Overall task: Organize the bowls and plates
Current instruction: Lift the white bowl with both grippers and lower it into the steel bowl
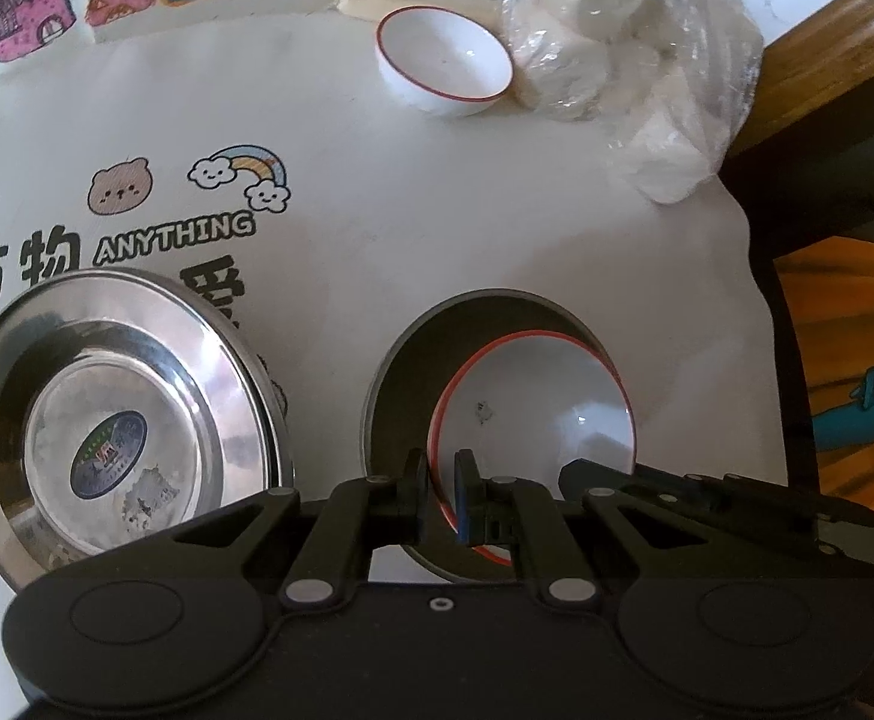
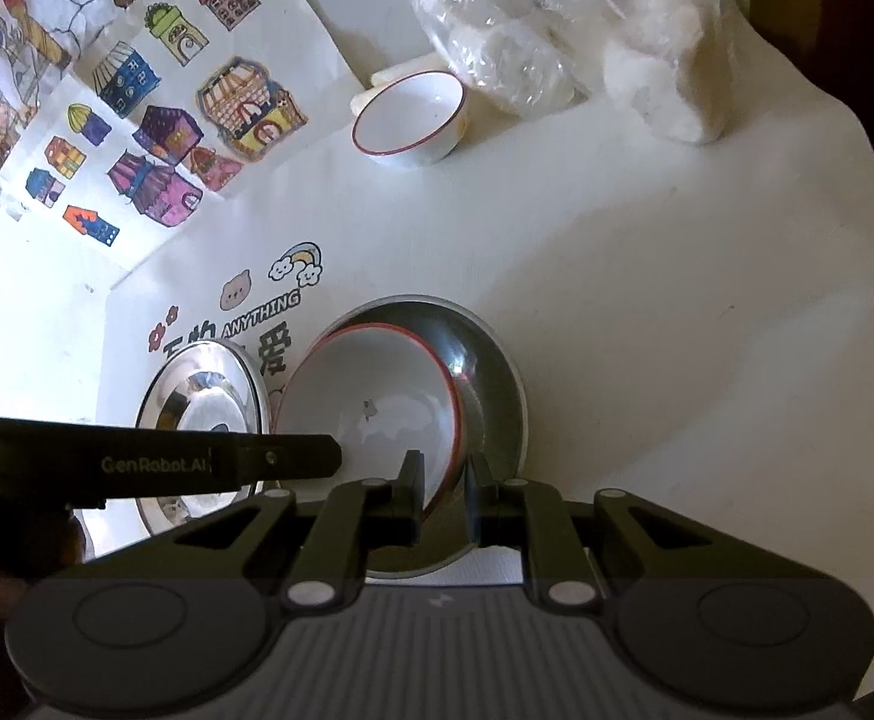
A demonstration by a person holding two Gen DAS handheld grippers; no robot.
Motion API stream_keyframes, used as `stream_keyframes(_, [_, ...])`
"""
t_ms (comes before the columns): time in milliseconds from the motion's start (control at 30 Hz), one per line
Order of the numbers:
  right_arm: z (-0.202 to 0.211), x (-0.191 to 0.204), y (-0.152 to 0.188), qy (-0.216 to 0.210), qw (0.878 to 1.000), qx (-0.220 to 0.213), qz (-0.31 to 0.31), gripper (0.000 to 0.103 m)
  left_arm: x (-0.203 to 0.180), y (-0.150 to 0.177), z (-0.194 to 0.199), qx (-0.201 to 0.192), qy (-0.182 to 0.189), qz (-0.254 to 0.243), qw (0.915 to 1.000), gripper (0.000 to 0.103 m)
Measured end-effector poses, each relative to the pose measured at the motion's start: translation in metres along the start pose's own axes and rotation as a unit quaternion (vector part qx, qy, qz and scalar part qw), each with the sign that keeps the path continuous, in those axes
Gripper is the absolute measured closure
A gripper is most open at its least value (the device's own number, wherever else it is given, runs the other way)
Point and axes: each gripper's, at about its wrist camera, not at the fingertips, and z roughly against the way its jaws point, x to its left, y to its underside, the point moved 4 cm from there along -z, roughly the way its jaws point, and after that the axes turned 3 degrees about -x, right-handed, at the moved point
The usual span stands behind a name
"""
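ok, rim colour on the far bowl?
Red line on the white bowl; clearest in the left wrist view.

Both wrist views look down, close, sharing the red-rimmed bowl (image 1: 532, 408) (image 2: 371, 408).

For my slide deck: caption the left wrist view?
Left hand-held gripper pinches red-rimmed bowl inside steel plate; second steel plate alongside.
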Motion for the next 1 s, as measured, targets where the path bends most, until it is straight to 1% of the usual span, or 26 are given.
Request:
stream_keyframes(400, [-0.008,0.0,-0.007,-0.009,0.999,0.026,0.022,0.087,0.003,-0.001,-0.007,0.003,-0.014,0.031,0.9994,0.094])
stream_keyframes(800, [-0.022,0.001,-0.011,-0.018,0.998,0.054,0.04,0.085,0.01,-0.004,-0.011,0.003,-0.023,0.048,0.9986,0.094])
stream_keyframes(900, [-0.022,0.002,-0.012,-0.02,0.997,0.055,0.043,0.083,0.01,-0.005,-0.011,0.003,-0.023,0.049,0.9986,0.093])
stream_keyframes(1000, [-0.022,0.001,-0.013,-0.021,0.997,0.056,0.044,0.082,0.01,-0.005,-0.011,0.003,-0.022,0.049,0.9986,0.089])
